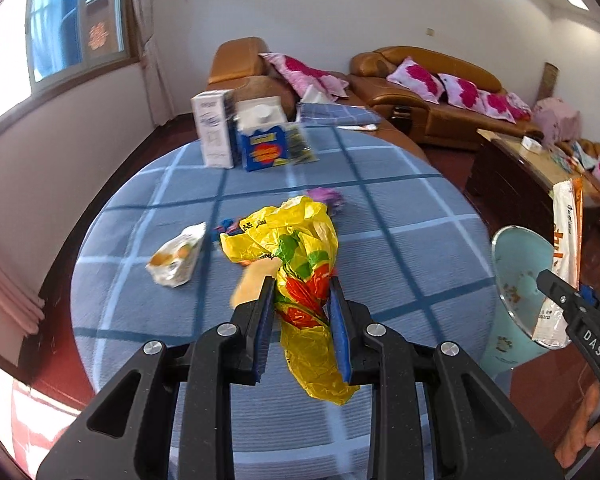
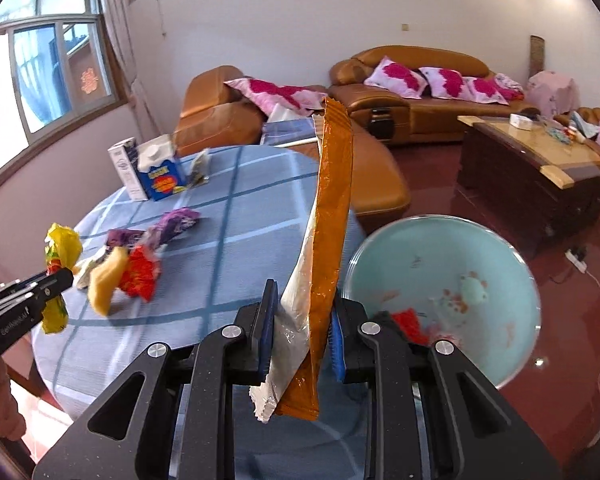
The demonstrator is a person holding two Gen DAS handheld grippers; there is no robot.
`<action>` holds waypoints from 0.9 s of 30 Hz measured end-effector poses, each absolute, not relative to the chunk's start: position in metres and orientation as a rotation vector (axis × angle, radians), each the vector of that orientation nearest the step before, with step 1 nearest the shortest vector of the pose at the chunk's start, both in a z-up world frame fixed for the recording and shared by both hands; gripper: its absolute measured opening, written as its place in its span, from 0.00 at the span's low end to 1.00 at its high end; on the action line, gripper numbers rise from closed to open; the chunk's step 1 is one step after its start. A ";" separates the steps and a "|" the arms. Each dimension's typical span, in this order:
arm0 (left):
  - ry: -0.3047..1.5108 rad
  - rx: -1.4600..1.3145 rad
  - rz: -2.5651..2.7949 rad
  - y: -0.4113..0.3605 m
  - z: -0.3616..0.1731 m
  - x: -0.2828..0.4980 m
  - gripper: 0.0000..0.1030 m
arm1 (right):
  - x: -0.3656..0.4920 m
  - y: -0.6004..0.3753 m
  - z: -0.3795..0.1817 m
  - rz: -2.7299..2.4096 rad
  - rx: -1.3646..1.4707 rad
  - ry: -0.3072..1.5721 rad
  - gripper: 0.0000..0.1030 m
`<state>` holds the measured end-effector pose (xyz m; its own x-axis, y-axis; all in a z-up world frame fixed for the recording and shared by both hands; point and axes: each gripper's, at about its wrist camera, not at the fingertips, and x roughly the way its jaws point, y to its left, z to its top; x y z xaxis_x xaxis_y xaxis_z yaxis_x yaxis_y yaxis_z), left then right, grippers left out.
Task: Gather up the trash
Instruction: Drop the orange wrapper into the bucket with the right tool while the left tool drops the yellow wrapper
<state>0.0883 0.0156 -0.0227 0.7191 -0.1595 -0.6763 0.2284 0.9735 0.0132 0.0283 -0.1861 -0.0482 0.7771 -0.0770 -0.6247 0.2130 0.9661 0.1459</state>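
My left gripper point(image 1: 302, 284) is clamped on a yellow plastic bag point(image 1: 300, 248), low in the middle of the left wrist view; the bag bunches up above the blue pads point(image 1: 337, 322) and hangs in a crumpled tail below them, over the blue checked tablecloth point(image 1: 400, 208). Just left of it on the cloth lies a pale snack wrapper point(image 1: 178, 256), and a purple wrapper point(image 1: 325, 197) sits a little beyond the bag toward the middle of the frame. Further back, upper centre, a white carton point(image 1: 214, 134) and a blue carton point(image 1: 264, 142) stand side by side, touching.

My right gripper point(image 2: 302, 300) grips a long orange-and-white wrapper point(image 2: 328, 248), which stands up tall through the centre of the right wrist view, leaning slightly right. At the lower right of that frame is the pale blue bin point(image 2: 496, 264), open mouth toward me, beside the table's edge; there's a red scrap point(image 2: 410, 322) in it, close to my right finger. On the left side of this view I can see a loose heap of wrappers point(image 2: 136, 264) on the cloth, yellow, red and purple. The left gripper comes in from the left edge with the yellow bag in its grip.

In the left wrist view the bin shows at the right edge, with my right gripper holding the long wrapper above its rim.
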 end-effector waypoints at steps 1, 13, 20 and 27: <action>0.736 0.103 -0.219 0.011 -0.022 0.088 0.25 | 0.026 -0.189 -0.049 -0.171 0.210 0.663 0.23; 0.708 0.172 -0.305 -0.050 -0.016 0.084 0.25 | 0.004 -0.246 -0.058 -0.299 0.235 0.686 0.23; 0.707 0.194 -0.356 -0.085 -0.017 0.086 0.25 | -0.005 -0.273 -0.061 -0.354 0.270 0.678 0.23; 0.702 0.212 -0.402 -0.117 -0.018 0.087 0.25 | -0.004 -0.290 -0.069 -0.391 0.288 0.693 0.23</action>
<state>0.0870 -0.1171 -0.0175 0.6913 -0.2863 -0.6634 0.4268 0.9026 0.0552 -0.0037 -0.2902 -0.0687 0.7020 -0.2518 -0.6662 0.4398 0.8890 0.1275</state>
